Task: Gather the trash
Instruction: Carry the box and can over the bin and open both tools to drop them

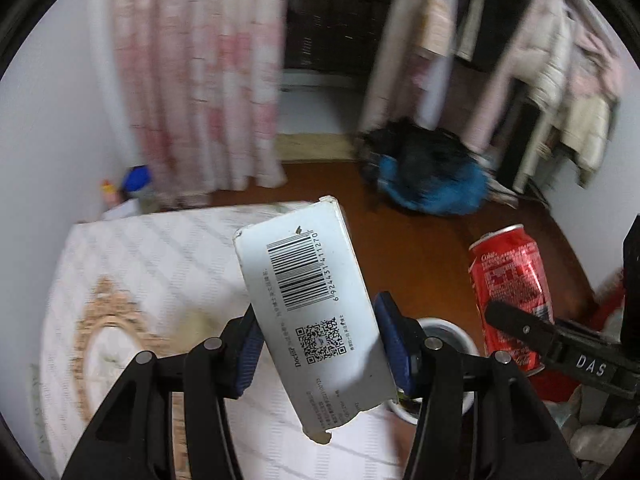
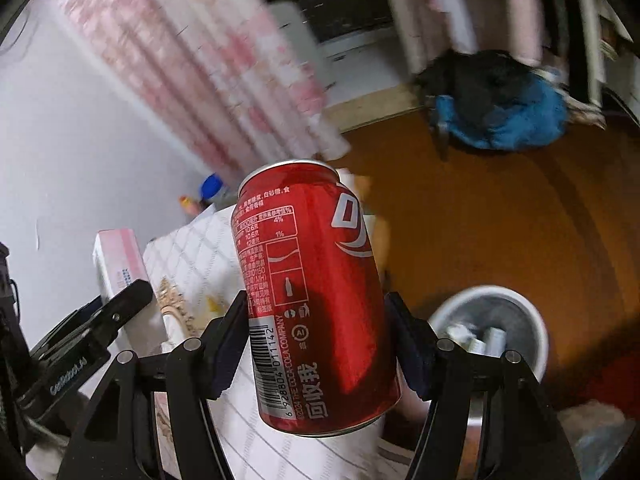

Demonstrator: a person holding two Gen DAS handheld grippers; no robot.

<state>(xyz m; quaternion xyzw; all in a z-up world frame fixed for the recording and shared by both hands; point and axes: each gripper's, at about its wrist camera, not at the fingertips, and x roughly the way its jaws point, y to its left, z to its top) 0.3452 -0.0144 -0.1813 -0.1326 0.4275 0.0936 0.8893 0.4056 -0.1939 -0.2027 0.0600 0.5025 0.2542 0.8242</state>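
Your left gripper [image 1: 318, 350] has its blue pads [image 1: 394, 344] pressed on the two long edges of a white box [image 1: 310, 308], jaws partway closed around it. The box sits tilted, barcode and QR code facing the camera, its torn lower end toward you and its upper end leaning away to the right. It hangs above the quilted table cover [image 1: 152, 264] — clear of it, as far as the view tells.

Your right gripper [image 2: 320, 346] is clamped on a red can [image 2: 316, 300], one pad on each side of the lower body, jaws about half open to fit it. The can stands nearly upright, top rim tipped slightly left, barcode down its left side. In the left wrist view the same can [image 1: 510, 280] shows to the right of the box, with a black finger across it.

A white bin [image 2: 532, 320] stands on the brown floor [image 2: 500, 216] just right of the can, below it, with some pale rubbish already inside. Its rim [image 1: 460, 330] peeks out behind your left gripper's right finger.

Farther off, a blue-and-black bundle [image 2: 516, 120] lies on the floor near a pink curtain [image 1: 200, 80]; both are blurred.
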